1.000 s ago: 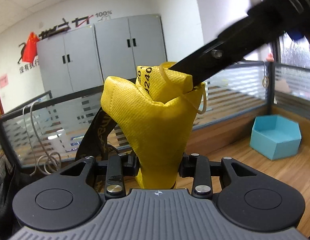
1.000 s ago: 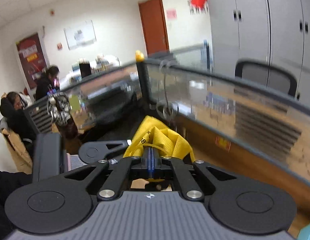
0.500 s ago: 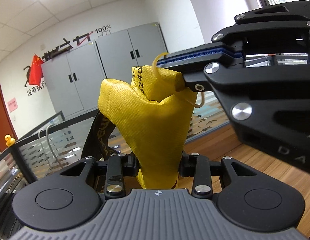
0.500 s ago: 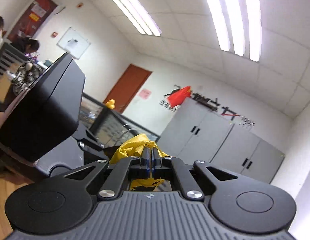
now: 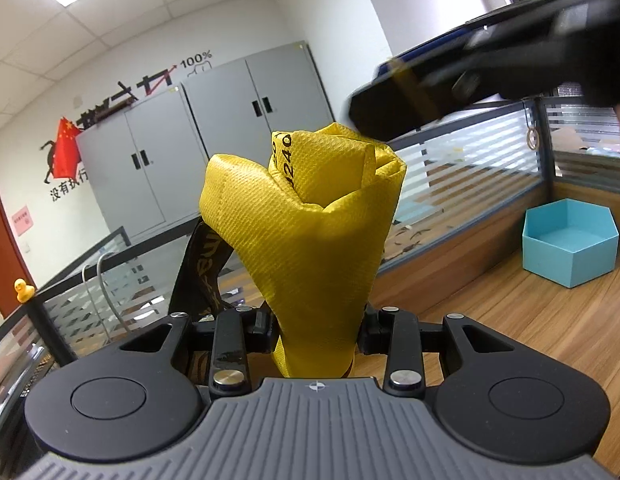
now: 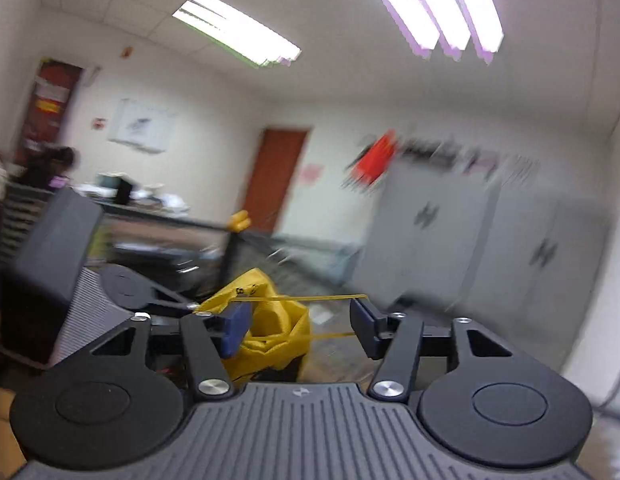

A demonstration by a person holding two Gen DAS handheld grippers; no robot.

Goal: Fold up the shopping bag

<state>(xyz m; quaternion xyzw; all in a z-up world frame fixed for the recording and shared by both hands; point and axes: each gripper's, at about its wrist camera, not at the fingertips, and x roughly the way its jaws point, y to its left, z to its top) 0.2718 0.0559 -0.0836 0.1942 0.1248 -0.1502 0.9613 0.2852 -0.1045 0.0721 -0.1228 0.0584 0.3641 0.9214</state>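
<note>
**A:** What is hard to make out?

**B:** The right wrist view is smeared by motion blur: the room behind is soft, and the figures seated far off to the left cannot be read. In the left wrist view the right gripper is a dark blurred shape at the upper right, above and just past the bundle's top; its body is cut off by the picture's edge. The base of the shopping bag is hidden between the left gripper's fingers.

**A:** Where is the bag?

**B:** It is one yellow woven bag, rolled into an upright bundle. The left gripper is clamped on its lower end, so it rises straight ahead of that gripper. A single black strap hangs from it on the gripper's left side.

**A:** And the right gripper?

**B:** Its jaws are opening, with the two blue pads standing well apart. One thin rubber band is stretched across the gap from pad to pad. The bag's top shows just beyond and below, nearer the left pad. I cannot tell whether that pad touches it.

**A:** Anything else countable?

**B:** One blue hexagonal box sits on the wooden desk, ahead and right of the left gripper. One small yellow duck sits on a partition far left.
</note>
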